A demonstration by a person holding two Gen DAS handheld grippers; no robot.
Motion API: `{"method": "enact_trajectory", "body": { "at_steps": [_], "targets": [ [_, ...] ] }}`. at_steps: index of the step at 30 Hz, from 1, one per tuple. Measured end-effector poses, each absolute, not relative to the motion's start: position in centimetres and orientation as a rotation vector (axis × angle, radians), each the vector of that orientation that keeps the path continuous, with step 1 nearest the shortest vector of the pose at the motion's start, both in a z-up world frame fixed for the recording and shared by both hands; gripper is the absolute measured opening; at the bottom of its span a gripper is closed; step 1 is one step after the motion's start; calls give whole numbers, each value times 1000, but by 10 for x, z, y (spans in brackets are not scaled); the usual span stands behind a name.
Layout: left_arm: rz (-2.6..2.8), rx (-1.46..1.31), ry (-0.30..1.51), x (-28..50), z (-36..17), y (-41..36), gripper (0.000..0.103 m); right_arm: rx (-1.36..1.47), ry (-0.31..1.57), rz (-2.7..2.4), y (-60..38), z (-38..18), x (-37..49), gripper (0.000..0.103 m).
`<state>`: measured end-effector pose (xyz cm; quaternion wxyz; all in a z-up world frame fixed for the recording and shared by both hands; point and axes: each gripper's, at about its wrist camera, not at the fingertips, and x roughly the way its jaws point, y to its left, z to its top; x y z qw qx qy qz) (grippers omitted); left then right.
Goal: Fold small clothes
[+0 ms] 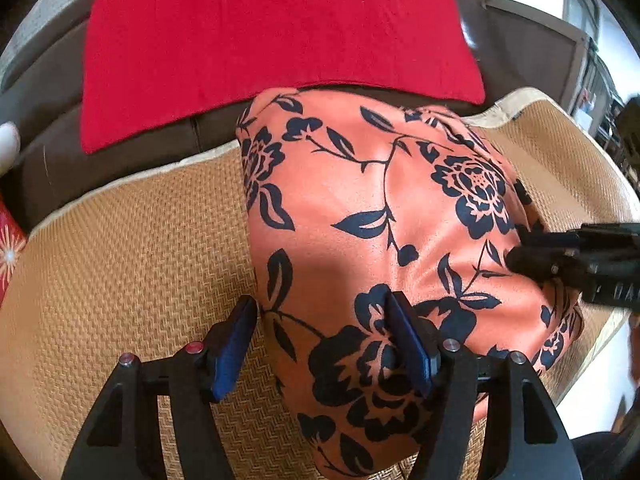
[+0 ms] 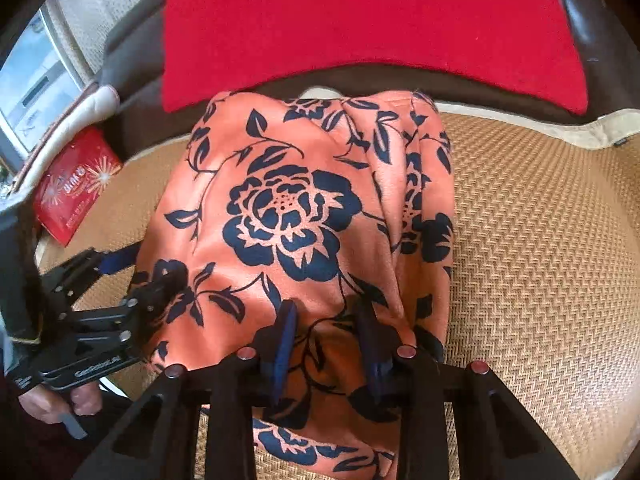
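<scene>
Left wrist view: the left gripper (image 1: pixel 320 344) hangs over the near left edge of the orange floral garment (image 1: pixel 380 216), its blue-padded fingers (image 1: pixel 234 344) spread wide; one pad is over the woven mat (image 1: pixel 120 248), the other over the cloth.
Left gripper from the other side: in the right wrist view it (image 2: pixel 136 276) reaches in from the left, one finger on top of the garment's edge and the blue one beside it over the mat, nothing pinched between them.
Right gripper: its fingers (image 2: pixel 326 344) are apart, with the garment's near edge bunched up between the blue pads (image 2: pixel 284 340); whether they grip the cloth cannot be told.
Right gripper, left wrist view: it (image 1: pixel 532 256) comes in from the right and lies against the cloth's right side.
Garment: orange with dark blue flowers (image 2: pixel 288 216), lying humped and loosely folded on the mat, its right side gathered into long pleats.
Mat: tan herringbone weave with a pale border (image 2: pixel 520 240), on a dark brown seat (image 1: pixel 120 148).
Behind: a red cloth (image 2: pixel 360 28) lies flat just beyond the garment's far edge.
Left side: a red packet with starburst print (image 2: pixel 76 188) sits well apart from the garment at the mat's edge.
In the way: the left gripper's arm covers the garment's near left corner in the right wrist view.
</scene>
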<state>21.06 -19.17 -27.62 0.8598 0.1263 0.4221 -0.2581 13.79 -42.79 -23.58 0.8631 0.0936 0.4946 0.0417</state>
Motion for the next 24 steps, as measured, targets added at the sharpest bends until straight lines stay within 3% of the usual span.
{"method": "enact_trajectory", "body": {
  "at_steps": [3,8,15,19,24],
  "targets": [
    [-525,321,831,205,-278,-195,69,205,1104,79,-429,-217,151,33],
    [-526,311,824,211,-282,-199,69,248,1009,67,-439,-179,197,36],
    [-536,325,808,214,-275,-196,73,328,1132,16,-453,-242,279,36],
    [-544,326,803,218,-273,-196,73,298,1196,20,-446,-226,288,37],
    [-551,330,791,223,-274,-197,75,325,1070,191,-421,-194,296,37]
  ]
}}
